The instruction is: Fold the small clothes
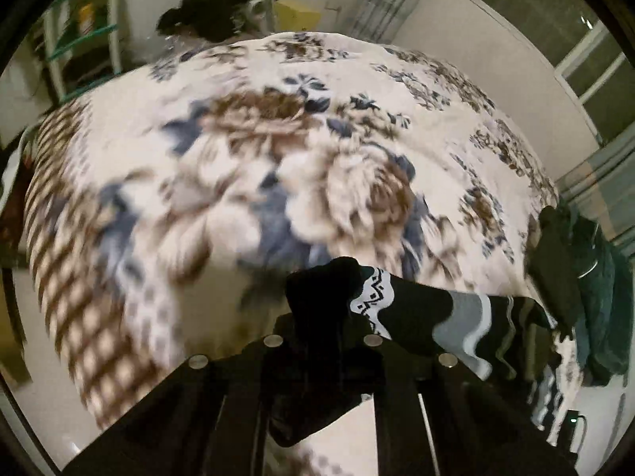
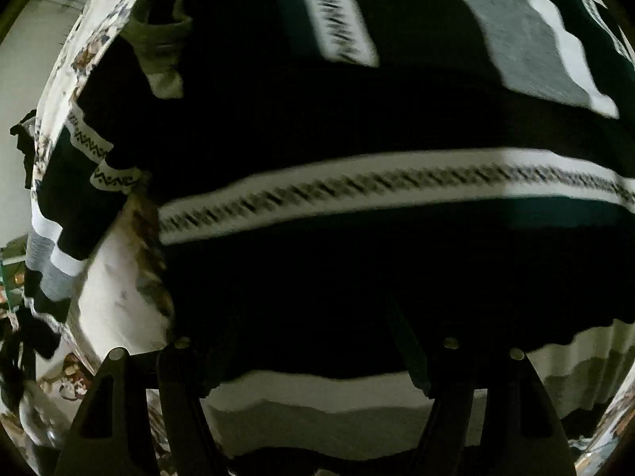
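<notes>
A: What does the left gripper [image 1: 323, 341] have?
B: Its jaws are clamped on a black fold of the patterned sweater [image 1: 401, 309]. The knit trails off to the right of the gripper, showing a white zigzag band, then grey and white stripes, above the floral bedspread [image 1: 238, 166].

A: And the right gripper [image 2: 313, 361]?
B: Its fingers [image 2: 178, 380] stand apart, nothing pinched between them. The same sweater fills the view ahead of it, spread on the bed, with one long white band of dark zigzags running across just beyond the fingertips.

A: Any label or writing to read?
B: None legible; the bands carry only woven pattern, and both views are blurred.

A: Anything else nearby?
B: Far ahead of the left gripper lies a dark heap of clothes [image 1: 214, 12]; to its right, a dark green garment [image 1: 595, 297].
</notes>
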Motion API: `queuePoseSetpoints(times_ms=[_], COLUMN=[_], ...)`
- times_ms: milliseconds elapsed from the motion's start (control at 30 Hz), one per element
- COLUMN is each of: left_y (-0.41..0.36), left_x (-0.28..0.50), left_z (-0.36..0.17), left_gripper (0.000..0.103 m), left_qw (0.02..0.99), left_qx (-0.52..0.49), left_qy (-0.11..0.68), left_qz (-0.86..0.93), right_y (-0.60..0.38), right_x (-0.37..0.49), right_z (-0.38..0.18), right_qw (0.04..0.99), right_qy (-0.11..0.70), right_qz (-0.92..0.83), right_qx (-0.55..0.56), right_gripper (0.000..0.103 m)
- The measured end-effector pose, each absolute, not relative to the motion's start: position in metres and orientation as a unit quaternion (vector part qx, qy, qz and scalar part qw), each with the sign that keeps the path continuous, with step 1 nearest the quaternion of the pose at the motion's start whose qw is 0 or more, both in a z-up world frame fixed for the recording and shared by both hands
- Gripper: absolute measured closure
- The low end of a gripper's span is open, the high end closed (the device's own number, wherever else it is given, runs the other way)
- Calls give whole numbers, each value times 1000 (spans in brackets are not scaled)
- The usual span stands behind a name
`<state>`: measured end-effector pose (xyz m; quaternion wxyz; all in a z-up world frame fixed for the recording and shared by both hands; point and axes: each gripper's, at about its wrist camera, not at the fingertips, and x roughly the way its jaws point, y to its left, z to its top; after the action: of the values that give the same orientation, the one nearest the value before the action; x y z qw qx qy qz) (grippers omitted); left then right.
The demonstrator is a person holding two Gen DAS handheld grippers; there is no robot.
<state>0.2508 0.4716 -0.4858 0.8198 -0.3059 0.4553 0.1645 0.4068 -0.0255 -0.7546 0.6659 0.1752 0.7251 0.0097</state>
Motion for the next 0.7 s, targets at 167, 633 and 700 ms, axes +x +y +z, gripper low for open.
queuePoseSetpoints(times_ms=[167, 633, 700], left_y=[499, 498, 487], left_x=[300, 212, 204], left_z=[-539, -540, -540], left_gripper=[94, 51, 51], left_qw=[798, 735, 727], left_qx=[-307, -429, -450], left_qy=[495, 474, 467], left_qz=[157, 228, 226], right_y=[-12, 22, 32], right_x=[422, 537, 536], right_z=[-755, -753, -745], right_qw=[678, 675, 684], right_qy=[710, 615, 615], right_qz=[10, 110, 119], right_qx=[190, 393, 375], right_gripper=[29, 27, 28])
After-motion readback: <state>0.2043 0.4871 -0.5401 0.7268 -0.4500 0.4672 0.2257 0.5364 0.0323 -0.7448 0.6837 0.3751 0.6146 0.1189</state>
